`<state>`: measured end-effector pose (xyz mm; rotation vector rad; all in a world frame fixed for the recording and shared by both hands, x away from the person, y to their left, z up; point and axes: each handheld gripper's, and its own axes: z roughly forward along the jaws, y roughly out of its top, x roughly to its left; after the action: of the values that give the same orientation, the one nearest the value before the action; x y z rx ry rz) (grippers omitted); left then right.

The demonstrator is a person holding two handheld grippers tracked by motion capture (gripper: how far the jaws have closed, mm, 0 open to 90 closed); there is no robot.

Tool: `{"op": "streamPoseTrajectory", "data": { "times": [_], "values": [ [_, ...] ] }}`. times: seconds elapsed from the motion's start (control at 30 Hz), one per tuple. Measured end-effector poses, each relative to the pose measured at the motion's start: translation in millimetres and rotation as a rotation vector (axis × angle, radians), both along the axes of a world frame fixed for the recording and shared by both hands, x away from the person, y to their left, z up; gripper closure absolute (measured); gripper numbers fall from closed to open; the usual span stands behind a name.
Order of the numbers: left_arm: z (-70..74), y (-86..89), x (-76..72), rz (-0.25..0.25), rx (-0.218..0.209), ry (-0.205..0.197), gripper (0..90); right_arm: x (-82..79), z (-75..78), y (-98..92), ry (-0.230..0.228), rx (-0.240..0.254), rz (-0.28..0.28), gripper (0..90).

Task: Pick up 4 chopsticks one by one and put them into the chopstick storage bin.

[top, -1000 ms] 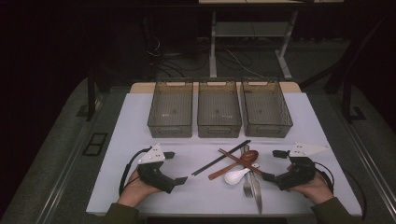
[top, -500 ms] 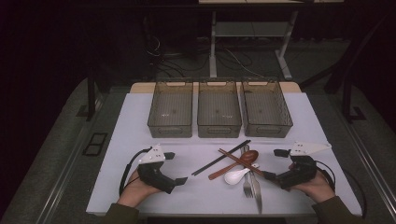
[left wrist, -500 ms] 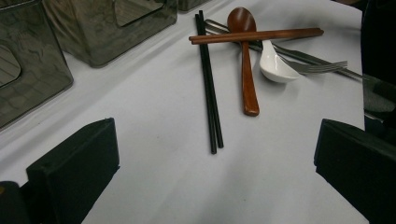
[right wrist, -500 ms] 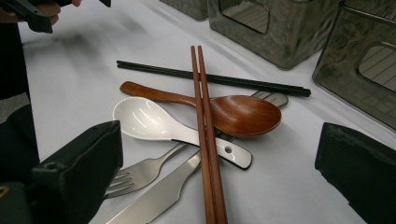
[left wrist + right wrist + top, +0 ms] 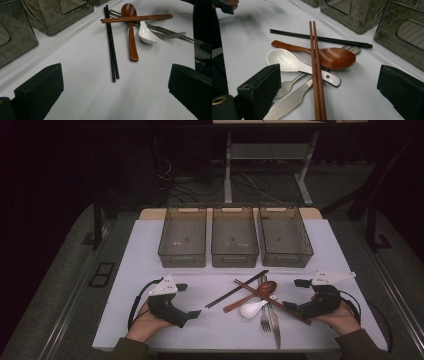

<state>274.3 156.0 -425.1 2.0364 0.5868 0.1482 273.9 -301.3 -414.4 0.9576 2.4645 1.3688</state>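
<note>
On the white table (image 5: 150, 255), we are holding the left gripper (image 5: 192, 314) with jaws apart, empty, left of the black chopsticks (image 5: 236, 289). Right of those, the brown chopsticks (image 5: 270, 300) are lying across the wooden spoon (image 5: 252, 296); our right gripper (image 5: 286, 305), jaws apart, is straddling their near end.

No readable text, label or number anywhere.

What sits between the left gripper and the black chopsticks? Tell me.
Nothing: bare white table separates the open left gripper from the black chopsticks, as the left gripper view shows.
</note>
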Motion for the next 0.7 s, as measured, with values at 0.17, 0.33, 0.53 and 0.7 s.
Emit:
{"op": "streamPoseTrajectory", "data": {
  "times": [0.17, 0.33, 0.53, 0.7],
  "values": [
    [-0.3, 0.1, 0.4, -0.003, 0.002, 0.0, 0.0, 2.0, -2.0, -1.3, 0.011, -0.016, 0.004, 9.8],
    [-0.3, 0.0, 0.2, -0.003, 0.003, 0.0, 0.0, 2.1, -2.3, -2.0, 0.016, -0.021, 0.01, 14.6],
    [-0.6, 0.0, 0.3, -0.005, 0.003, 0.0, 0.0, 3.8, -4.4, -3.8, 0.022, -0.048, 0.016, 22.3],
    [-0.7, -0.1, 0.2, -0.004, 0.003, 0.002, 0.0, 4.8, -5.7, -5.1, 0.029, -0.057, 0.017, 26.8]
  ]
}}
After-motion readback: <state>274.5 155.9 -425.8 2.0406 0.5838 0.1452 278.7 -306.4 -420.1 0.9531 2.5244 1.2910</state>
